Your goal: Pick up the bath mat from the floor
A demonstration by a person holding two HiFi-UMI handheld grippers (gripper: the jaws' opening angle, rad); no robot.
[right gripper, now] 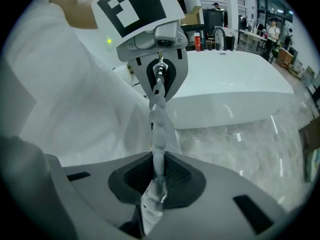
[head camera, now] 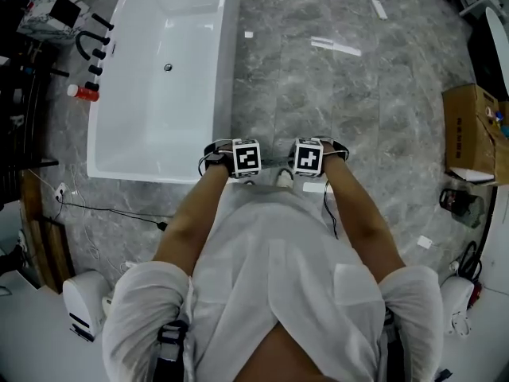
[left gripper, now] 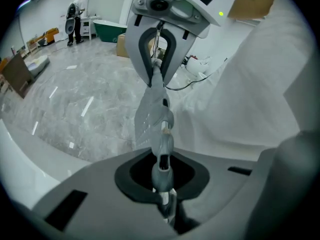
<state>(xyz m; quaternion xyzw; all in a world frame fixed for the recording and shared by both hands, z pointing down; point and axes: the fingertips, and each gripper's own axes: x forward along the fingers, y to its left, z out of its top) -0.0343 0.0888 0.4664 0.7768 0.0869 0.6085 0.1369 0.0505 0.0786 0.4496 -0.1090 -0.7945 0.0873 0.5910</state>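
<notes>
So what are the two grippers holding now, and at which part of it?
The bath mat: the left gripper and the right gripper are each shut on one edge of it, which runs between them.

A bathroom-fixture hall — freestanding white bathtub (head camera: pixel 167 70) on grey marble floor (head camera: pixel 334 118), cardboard box (head camera: pixel 471 130) nearby.

My left gripper (head camera: pixel 245 159) and right gripper (head camera: pixel 308 159) sit side by side before my chest, above the floor (head camera: pixel 358 118). The bath mat (left gripper: pixel 155 109) runs between them, one edge in each pair of jaws. The bathtub (head camera: pixel 143 165) lies ahead and to the left, with a bottle (head camera: pixel 82 93) just beside its left rim. A cardboard box (head camera: pixel 473 130) stands far off to my right.
</notes>
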